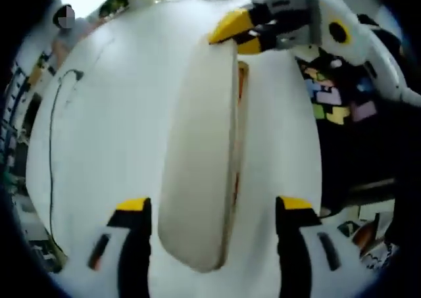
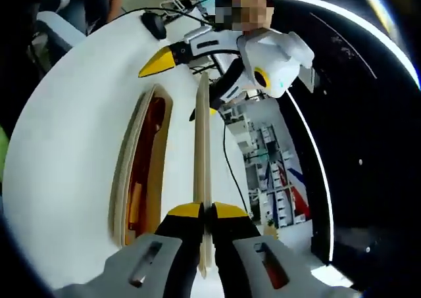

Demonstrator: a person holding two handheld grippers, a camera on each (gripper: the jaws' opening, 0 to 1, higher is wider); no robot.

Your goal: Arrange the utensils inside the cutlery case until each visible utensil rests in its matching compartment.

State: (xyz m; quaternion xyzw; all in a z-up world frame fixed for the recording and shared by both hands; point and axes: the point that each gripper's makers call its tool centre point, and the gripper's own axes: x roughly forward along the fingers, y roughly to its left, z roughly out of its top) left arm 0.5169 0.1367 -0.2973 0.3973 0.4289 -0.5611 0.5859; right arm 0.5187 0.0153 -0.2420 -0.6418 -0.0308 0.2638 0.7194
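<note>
Two tools: right tool (image 2: 205, 210) clamped on case lid (image 2: 202, 147); left tool (image 1: 214, 204) apart, straddling it; open case (image 2: 141, 173) beside.

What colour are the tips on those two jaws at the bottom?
Yellow tips on black jaws, clearest in the left gripper view on the left gripper.

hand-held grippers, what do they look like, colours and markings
The left hand-held gripper has two jaws, black on their inner faces, capped with yellow tips, on pale grey bodies with dark slots holding an orange mark. The right hand-held gripper is built the same: yellow-tipped black jaws and grey slotted bodies. Seen from the opposite camera, each has a white housing bearing a round yellow-ringed black disc.
</note>
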